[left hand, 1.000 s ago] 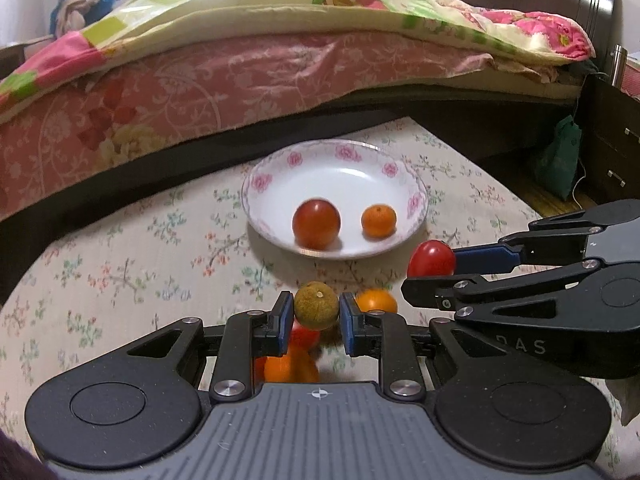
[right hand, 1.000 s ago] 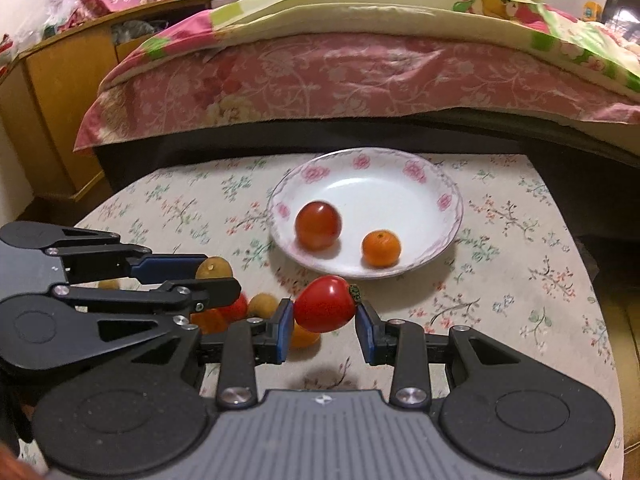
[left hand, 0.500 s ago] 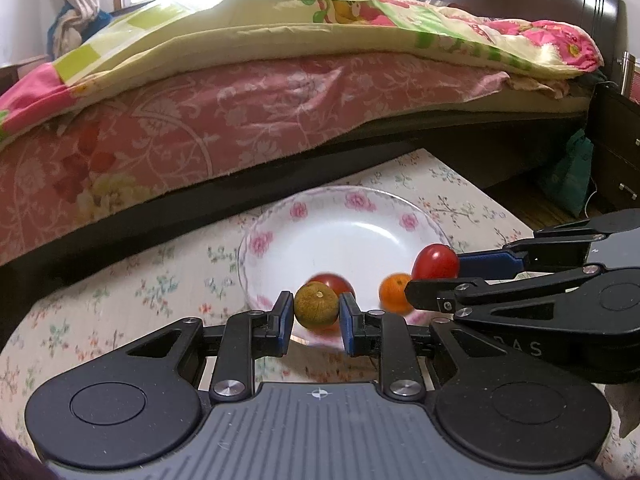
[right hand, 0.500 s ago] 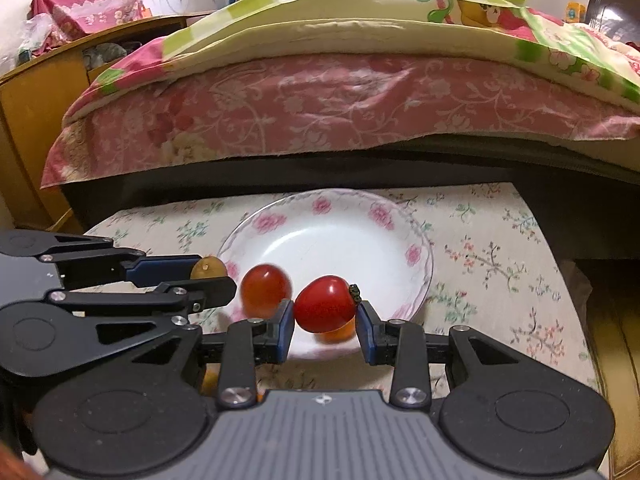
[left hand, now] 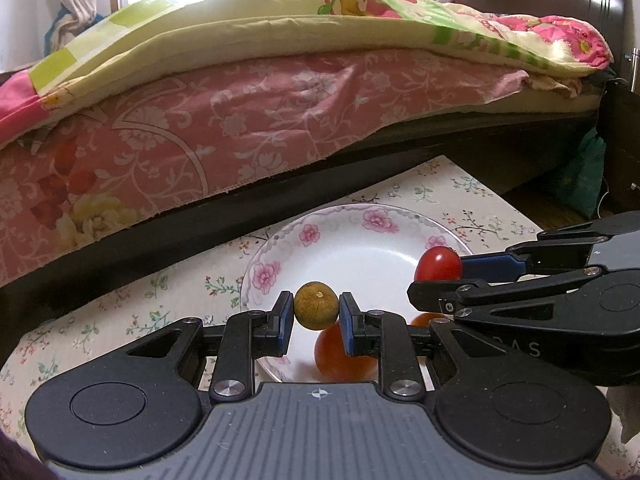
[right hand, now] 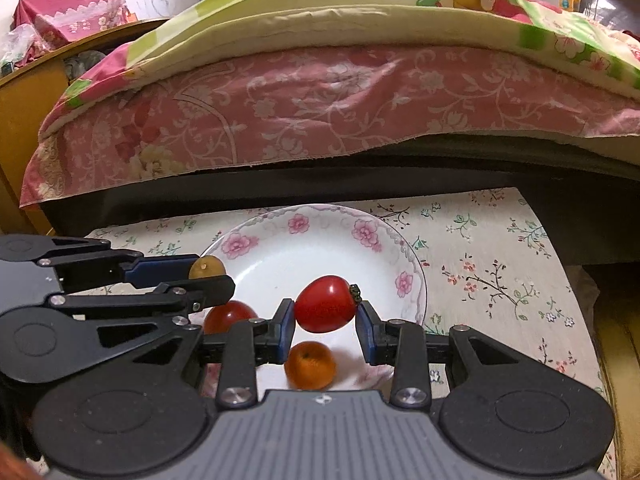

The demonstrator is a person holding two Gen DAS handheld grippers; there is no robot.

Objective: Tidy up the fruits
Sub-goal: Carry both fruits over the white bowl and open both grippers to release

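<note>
Above the white plate (left hand: 352, 240) with its rim of pink flowers, both grippers hold fruit clear of the dish. Clamped between the blue pads of the left gripper (left hand: 316, 312) is a small round fruit (left hand: 316, 311), dull olive-brown and rough-skinned, with a pale spot on its upper face. The right gripper (right hand: 325, 310) is closed on a glossy red tomato (right hand: 325, 309), smooth and slightly egg-shaped, turned sideways so that its dark dried stem end presses against the right-hand pad. Each tool is narrowed just to the width of its fruit.

On the plate lie two pieces: another red tomato (right hand: 229, 316), partly hidden behind the left gripper in the right wrist view, and a small orange citrus (right hand: 310, 365) near the plate's front edge, under the held tomato. The plate rests on a cream tablecloth (right hand: 480, 264) printed with small flowers, and behind the table runs a bed (right hand: 320, 100) draped in pink floral cloth.
</note>
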